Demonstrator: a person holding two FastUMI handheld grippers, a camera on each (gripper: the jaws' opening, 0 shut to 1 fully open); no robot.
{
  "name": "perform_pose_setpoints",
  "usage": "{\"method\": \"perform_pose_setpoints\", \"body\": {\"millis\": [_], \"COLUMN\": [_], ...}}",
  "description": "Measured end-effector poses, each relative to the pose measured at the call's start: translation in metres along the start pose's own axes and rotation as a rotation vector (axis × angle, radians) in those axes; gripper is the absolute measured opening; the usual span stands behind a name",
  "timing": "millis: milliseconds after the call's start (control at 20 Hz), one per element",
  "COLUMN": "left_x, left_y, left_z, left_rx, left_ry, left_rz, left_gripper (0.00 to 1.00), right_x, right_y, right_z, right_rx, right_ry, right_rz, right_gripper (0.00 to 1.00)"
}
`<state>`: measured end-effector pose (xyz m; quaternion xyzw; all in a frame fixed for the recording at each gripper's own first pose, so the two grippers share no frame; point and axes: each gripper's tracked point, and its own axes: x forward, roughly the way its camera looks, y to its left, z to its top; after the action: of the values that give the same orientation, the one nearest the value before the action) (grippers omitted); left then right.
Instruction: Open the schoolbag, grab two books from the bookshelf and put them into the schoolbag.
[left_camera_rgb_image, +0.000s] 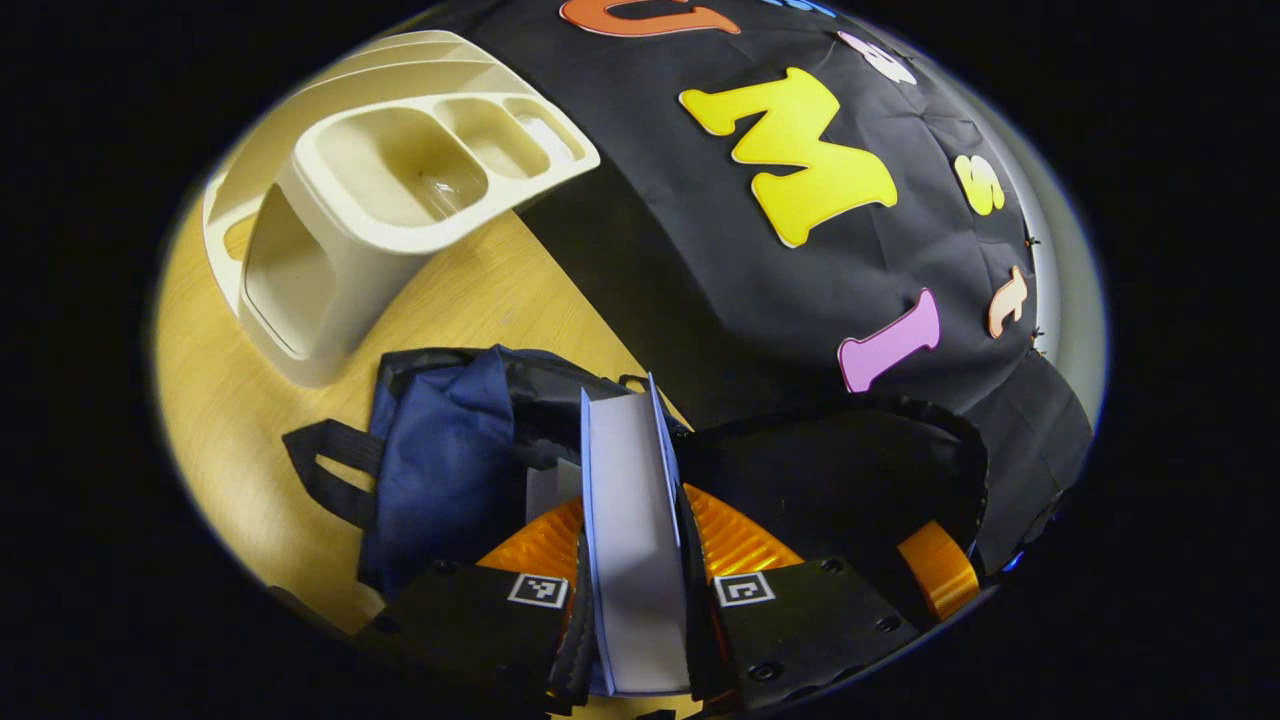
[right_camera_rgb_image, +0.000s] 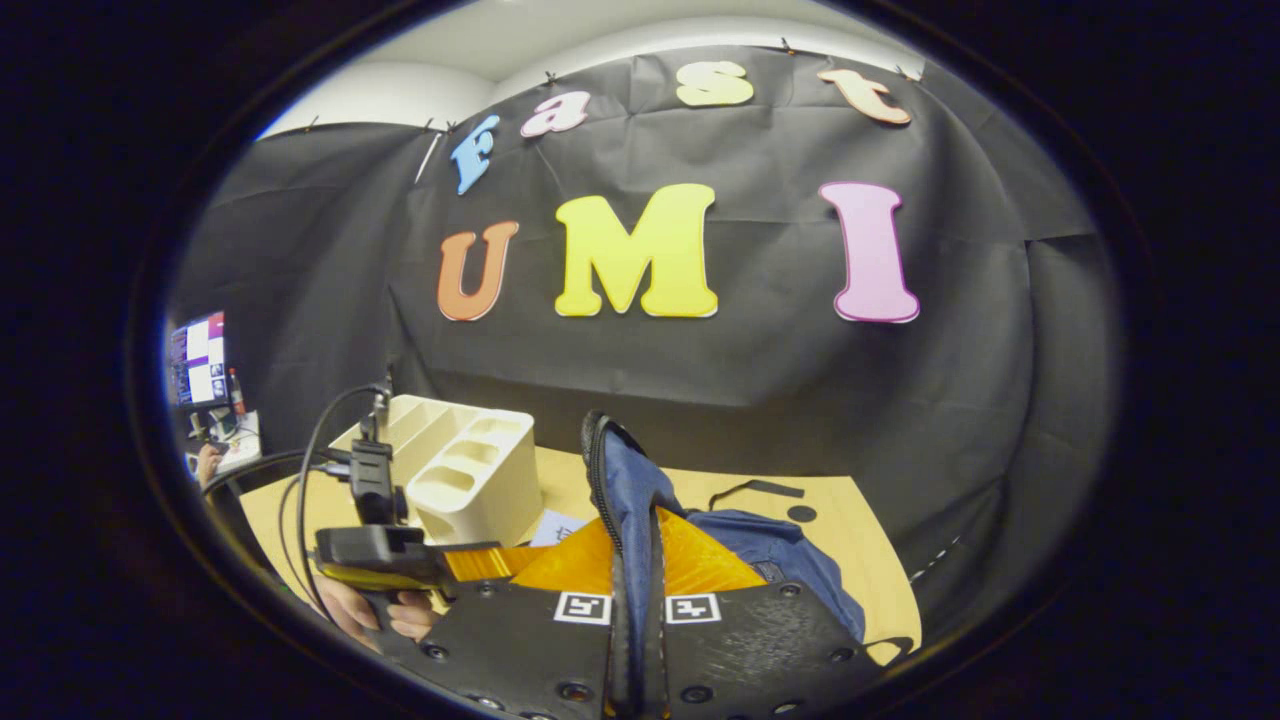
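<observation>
Table: pale wood top (left_camera_rgb_image: 480, 300), bearing the bookshelf and the schoolbag; in the right gripper view (right_camera_rgb_image: 860, 540) it runs back to the black cloth wall.
Schoolbag: dark blue cloth with black trim and straps (left_camera_rgb_image: 450, 470), lying on the table just in front of the bookshelf; its black-lined mouth gapes open at the right of the left gripper view. In the right gripper view (right_camera_rgb_image: 780, 550) the body slumps on the table while one rim is lifted upright.
Bookshelf: cream plastic organiser (left_camera_rgb_image: 400, 190) with several open compartments, standing on the table behind the bag; also at left in the right gripper view (right_camera_rgb_image: 470, 470).
Book: pale page block between blue covers (left_camera_rgb_image: 630, 520), held edge-on and roughly upright, its far end over the open bag.
Left gripper: jaws (left_camera_rgb_image: 635, 610) closed to the width of the book, one finger pressed on each cover. In the right gripper view it sits low at left (right_camera_rgb_image: 390, 555), with cables rising from it.
Right gripper: jaws (right_camera_rgb_image: 637, 625) nearly together, pinching the bag's black-edged rim, which stands up between the fingers.
Hand: fingers (right_camera_rgb_image: 385, 612) wrapped under the left gripper's handle, in the right gripper view.
</observation>
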<state>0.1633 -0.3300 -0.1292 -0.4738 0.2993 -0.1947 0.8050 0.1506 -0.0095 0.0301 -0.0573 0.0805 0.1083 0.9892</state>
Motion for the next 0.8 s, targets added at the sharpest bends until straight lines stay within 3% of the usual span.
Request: {"method": "perform_pose_setpoints", "body": {"millis": [450, 700, 800], "left_x": [0.038, 0.043, 0.045], "left_y": [0.001, 0.016, 0.018], "left_z": [-0.032, -0.036, -0.034], "left_rx": [-0.026, 0.055, 0.144], "left_ry": [-0.021, -0.027, -0.015], "left_rz": [-0.019, 0.039, 0.083], "left_gripper": [0.40, 0.48, 0.57], "right_x": [-0.002, -0.006, -0.005], "right_y": [-0.011, -0.018, -0.022], "right_z": [-0.015, -0.033, -0.039], "right_rx": [0.044, 0.060, 0.066], "right_ry": [0.000, 0.039, 0.055], "right_rz": [0.014, -0.029, -0.043], "right_gripper": [0.05, 0.06, 0.06]}}
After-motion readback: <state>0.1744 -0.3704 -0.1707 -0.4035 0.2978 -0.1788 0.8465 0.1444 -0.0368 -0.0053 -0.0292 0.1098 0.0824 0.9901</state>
